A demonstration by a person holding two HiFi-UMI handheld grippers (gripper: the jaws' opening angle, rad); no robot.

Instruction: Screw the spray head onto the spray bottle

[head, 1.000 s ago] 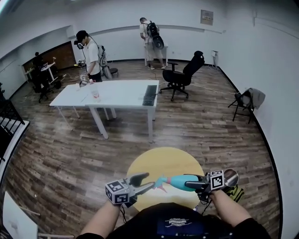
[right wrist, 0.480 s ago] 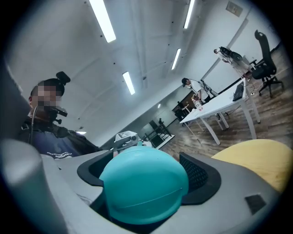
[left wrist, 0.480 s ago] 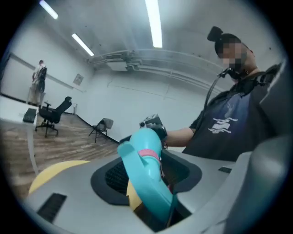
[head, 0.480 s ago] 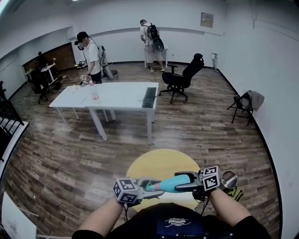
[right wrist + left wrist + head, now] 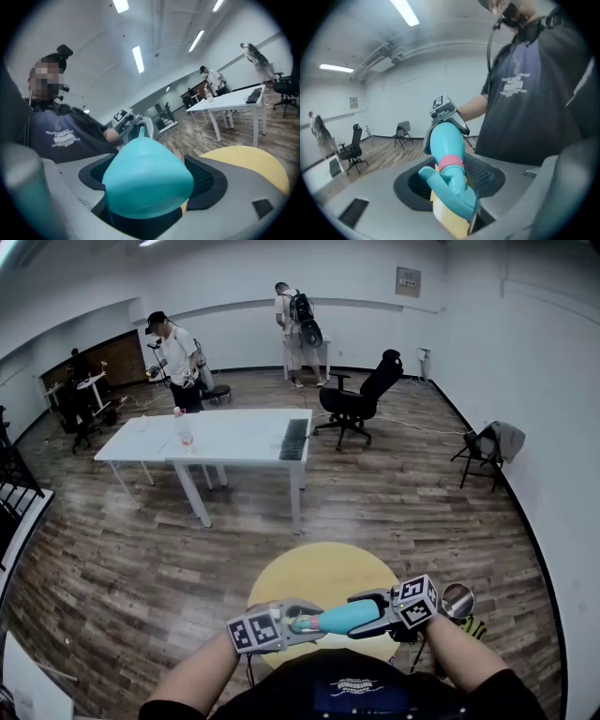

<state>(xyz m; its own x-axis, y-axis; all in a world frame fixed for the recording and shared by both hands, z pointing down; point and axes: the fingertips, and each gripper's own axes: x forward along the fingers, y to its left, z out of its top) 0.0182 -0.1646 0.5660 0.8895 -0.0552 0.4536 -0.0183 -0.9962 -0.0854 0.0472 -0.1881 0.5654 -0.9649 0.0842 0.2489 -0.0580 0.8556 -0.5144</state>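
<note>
A teal spray bottle [image 5: 345, 617] lies level above the round yellow table [image 5: 323, 568], its fat end in my right gripper [image 5: 367, 610], which is shut on it. In the right gripper view the bottle's base [image 5: 147, 183] fills the space between the pads. The teal spray head [image 5: 451, 190] with its pink collar [image 5: 451, 162] sits on the bottle's neck and points toward my left gripper [image 5: 307, 621]. Its jaws have just been closing around the spray head; a dark gap still shows beside the left pad, so it is open.
White tables [image 5: 216, 432] stand mid-room with a black office chair [image 5: 361, 399] beyond. Two people [image 5: 173, 357] [image 5: 291, 320] are at the back. A folding chair [image 5: 487, 446] stands by the right wall. A metal cup [image 5: 457, 599] is near my right hand.
My left gripper has moved right until its jaws surround the spray head, and they have narrowed. The right gripper has rolled and shifted left with the bottle.
</note>
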